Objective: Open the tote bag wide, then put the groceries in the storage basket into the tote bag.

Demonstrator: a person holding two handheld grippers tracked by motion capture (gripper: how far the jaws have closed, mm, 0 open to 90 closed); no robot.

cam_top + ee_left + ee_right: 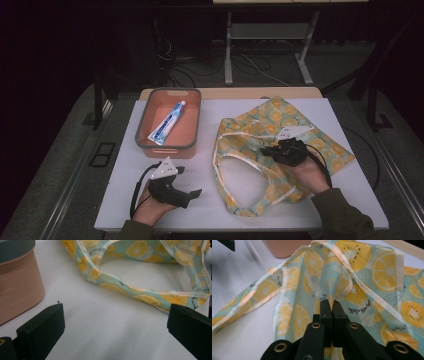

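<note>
I have the right tool (270,150) clamped on a fold of the thin mint-green fabric bag printed with yellow lemon slices (305,135), which lies crumpled on the right half of the white tabletop (210,195). In the right gripper view the two black jaws sit pressed together with the cloth pinched between them (329,306), and the fabric tents up from the pinch toward the pale trim of the bag's edge (344,262). My left tool (187,182) hovers over the near left of the tabletop with its jaws spread wide and nothing between them, pointing toward the bag's looped handle (150,296). Far left stands the peach plastic bin with a grey rim (145,112), with a blue-and-white toothpaste tube (169,123) lying in it

My read is that I am opening the bag. To do that well I should raise the pinched layer slowly, so that only the top layer comes up and the mouth parts; if both layers rise together, I should let go and pinch nearer the trim. The left tool should then take the opposite edge of the mouth rather than the loose handle, and draw it gently apart without dragging the bag across the tabletop
</note>
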